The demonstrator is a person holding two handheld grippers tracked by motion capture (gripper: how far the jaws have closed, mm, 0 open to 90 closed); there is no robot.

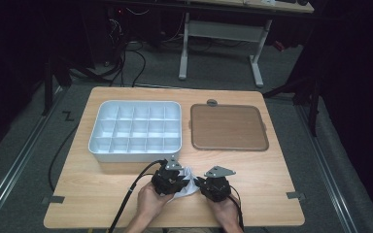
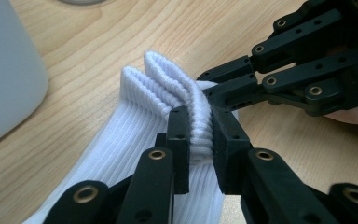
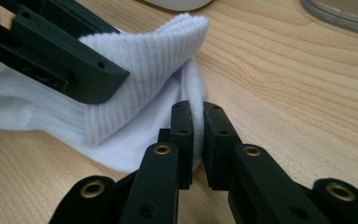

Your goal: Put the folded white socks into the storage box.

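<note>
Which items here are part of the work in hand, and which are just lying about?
In use: white sock, pinched by left gripper and right gripper.
Lying about: white compartment tray, brown lid, both apart from the sock.

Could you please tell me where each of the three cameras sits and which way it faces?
High view: above the person's side, looking forward and down at the table, tray, both hands.
Left gripper view: on the left gripper, looking along its fingers clamping the sock.
Right gripper view: on the right gripper, fingers pinching the sock.
Both gripper views share the sock.
</note>
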